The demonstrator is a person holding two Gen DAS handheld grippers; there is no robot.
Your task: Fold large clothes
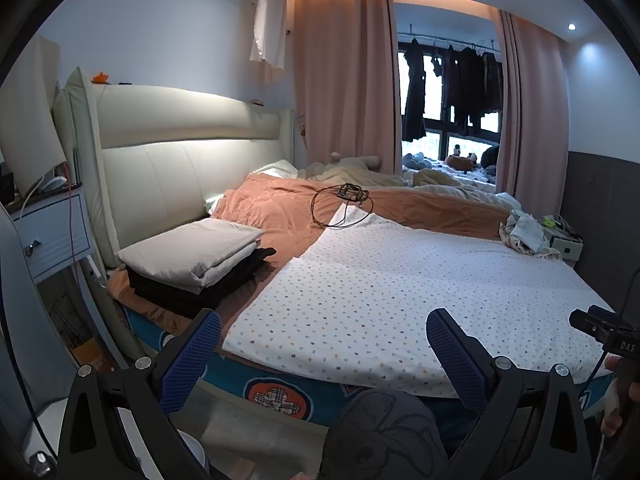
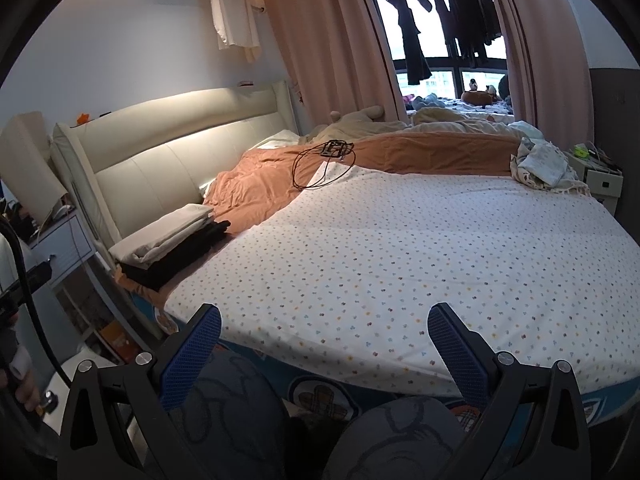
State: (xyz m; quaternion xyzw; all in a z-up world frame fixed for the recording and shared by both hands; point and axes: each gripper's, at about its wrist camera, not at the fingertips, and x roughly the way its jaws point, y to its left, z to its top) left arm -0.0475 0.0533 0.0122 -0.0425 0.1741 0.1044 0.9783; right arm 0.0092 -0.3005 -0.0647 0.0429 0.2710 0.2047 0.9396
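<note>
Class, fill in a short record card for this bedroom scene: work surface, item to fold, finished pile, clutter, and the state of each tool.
work surface: bed, seen from its near edge
item to fold: dotted white sheet, spread flat, near edge hanging over the bed's side
finished pile: folded beige cloth on folded black clothes, near the headboard
clutter: black cable on the sheet's far corner; crumpled laundry at the far right
left tool: open, empty
right tool: open, empty
</note>
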